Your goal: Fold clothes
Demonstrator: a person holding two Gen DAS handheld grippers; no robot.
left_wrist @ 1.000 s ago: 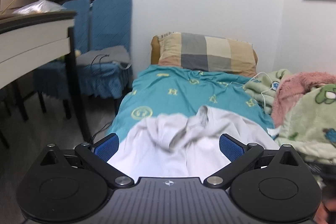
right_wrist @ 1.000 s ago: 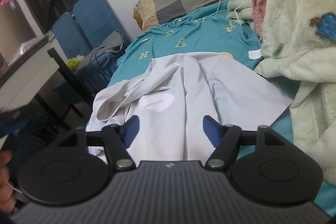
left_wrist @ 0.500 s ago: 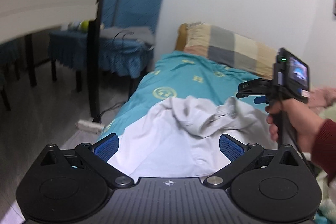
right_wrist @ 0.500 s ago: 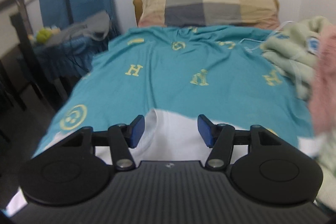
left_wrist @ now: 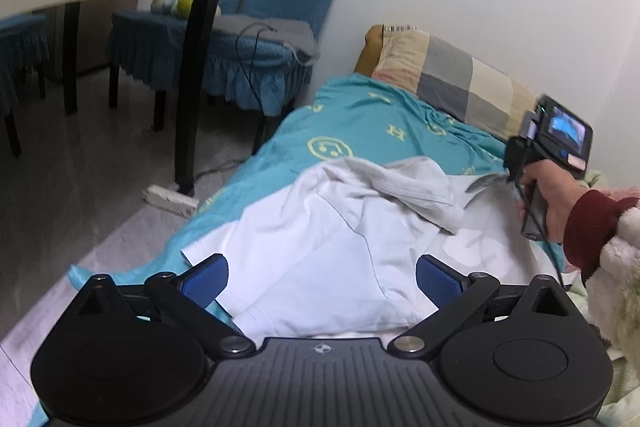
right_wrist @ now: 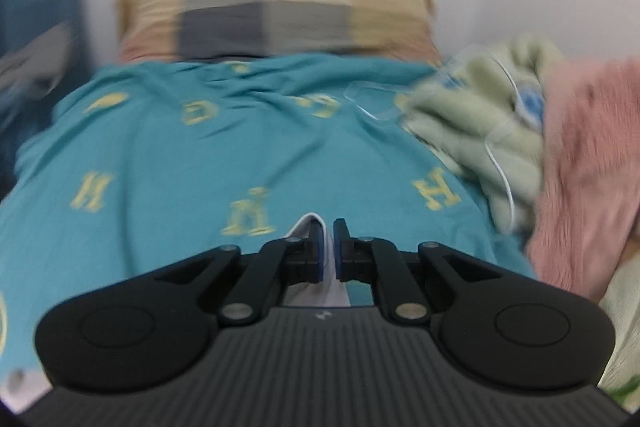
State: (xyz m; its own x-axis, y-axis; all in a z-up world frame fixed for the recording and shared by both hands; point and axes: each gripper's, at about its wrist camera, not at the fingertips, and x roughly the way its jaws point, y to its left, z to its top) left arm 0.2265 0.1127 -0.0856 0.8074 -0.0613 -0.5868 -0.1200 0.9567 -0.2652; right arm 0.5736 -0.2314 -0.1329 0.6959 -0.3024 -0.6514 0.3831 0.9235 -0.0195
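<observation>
Right gripper (right_wrist: 328,247) is clamped down on a bit of the white shirt (left_wrist: 340,247), a thin flap poking up between its blue pads, while the left gripper (left_wrist: 322,281) hangs wide open just above the near hem with nothing in it. The shirt's sprawled on the teal bedsheet (left_wrist: 360,131) ahead of the left one, bunched toward the far side. Looks light and floppy, so I'd grab seams or corners like that hem, since a mid-panel pinch will probably just sag.
</observation>
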